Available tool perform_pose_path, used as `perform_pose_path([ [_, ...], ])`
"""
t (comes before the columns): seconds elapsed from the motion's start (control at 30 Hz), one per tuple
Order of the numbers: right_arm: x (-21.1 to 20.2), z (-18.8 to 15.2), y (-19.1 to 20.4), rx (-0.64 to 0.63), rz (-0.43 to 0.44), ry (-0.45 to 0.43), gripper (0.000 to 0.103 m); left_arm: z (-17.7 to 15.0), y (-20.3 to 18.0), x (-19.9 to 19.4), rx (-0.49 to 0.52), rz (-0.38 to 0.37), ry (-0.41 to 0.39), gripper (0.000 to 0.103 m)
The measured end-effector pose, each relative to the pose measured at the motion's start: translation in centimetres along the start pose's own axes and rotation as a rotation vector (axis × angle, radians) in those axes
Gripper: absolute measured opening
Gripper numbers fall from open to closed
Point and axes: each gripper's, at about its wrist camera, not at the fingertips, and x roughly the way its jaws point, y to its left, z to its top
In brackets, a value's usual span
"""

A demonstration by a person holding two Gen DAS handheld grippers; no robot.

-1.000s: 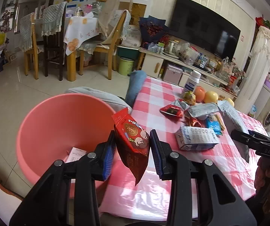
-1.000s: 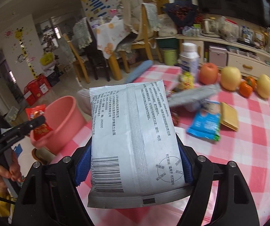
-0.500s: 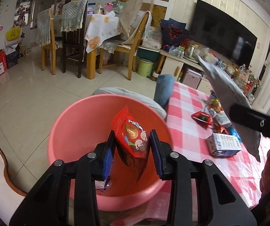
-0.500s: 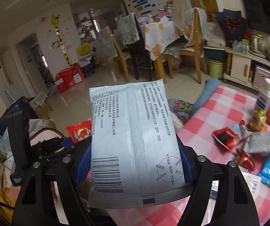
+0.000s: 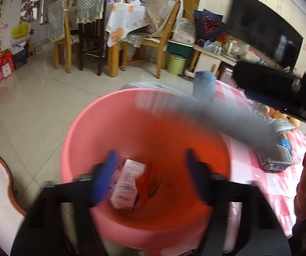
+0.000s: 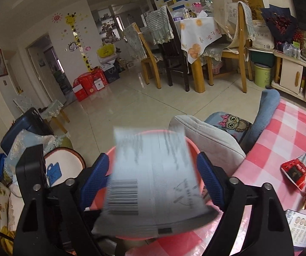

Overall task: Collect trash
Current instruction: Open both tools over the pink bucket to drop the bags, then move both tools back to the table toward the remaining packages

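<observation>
logging current stock, both cams.

- pink basin [image 5: 114,115]: sits at the table edge, mouth up, so wrappers can go straight in. holds a pale carton [image 5: 127,183] and a red snack packet [image 5: 149,184] at the bottom; packet blurred, lies between but clear of the left tongs.
- left gripper [image 5: 150,179]: over the basin, tongs spread wide, nothing pinched. i read that as a let-go.
- right gripper [image 6: 153,177]: above the basin rim [image 6: 148,132], blue pads [image 6: 209,181] apart and, as far as i can tell, no longer squeezing.
- grey foil bag [image 6: 153,183]: between the right tongs, motion-blurred, tilted fwd toward the basin; prob. dropping in, can't confirm contact w/ pads. left cam shows it as a grey streak [image 5: 227,119] over the basin.
- checked tablecloth [image 6: 280,132]: more trash left, e.g. red wrapper [image 6: 295,170], printed box [image 6: 302,228]. task not done by my count.
</observation>
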Motion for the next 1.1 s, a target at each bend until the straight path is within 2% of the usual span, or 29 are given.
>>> perform_pose_path([
  [0.03, -0.2, 0.0, -0.2, 0.011, -0.003, -0.014, 0.089, -0.2, 0.0, 0.0, 0.021, 0.026, 0.007, 0.077],
  [0.1, -1.0, -0.2, -0.5, 0.014, -0.035, -0.044, 0.09, -0.6, 0.2, -0.3, 0.038, 0.048, -0.002, 0.086],
  [0.27, -3.0, -1.1, -0.8, -0.05, -0.167, -0.084, 0.091, -1.0, 1.2, -1.7, 0.013, 0.056, -0.046, 0.089],
  [0.4, -4.7, -2.4, -1.7, -0.058, -0.239, -0.092, 0.093, -0.8, 1.0, -2.8, 0.037, 0.054, -0.069, 0.09],
  [0.5, -6.0, -3.8, -2.6, -0.053, -0.27, -0.095, 0.093, -0.3, 0.1, -3.9, 0.071, 0.039, -0.112, 0.09],
  [0.7, -8.7, -6.2, -4.4, -0.034, -0.325, -0.115, 0.096, 0.2, -1.8, -5.5, 0.067, -0.02, -0.137, 0.09],
  [0.87, -11.1, -7.3, -5.7, -0.031, -0.368, -0.14, 0.098, 0.2, -4.2, -6.8, 0.077, -0.019, -0.162, 0.09],
  [1.1, -14.4, -8.5, -7.5, -0.008, -0.425, -0.168, 0.098, 0.3, -8.0, -8.6, 0.134, -0.054, -0.195, 0.09],
])
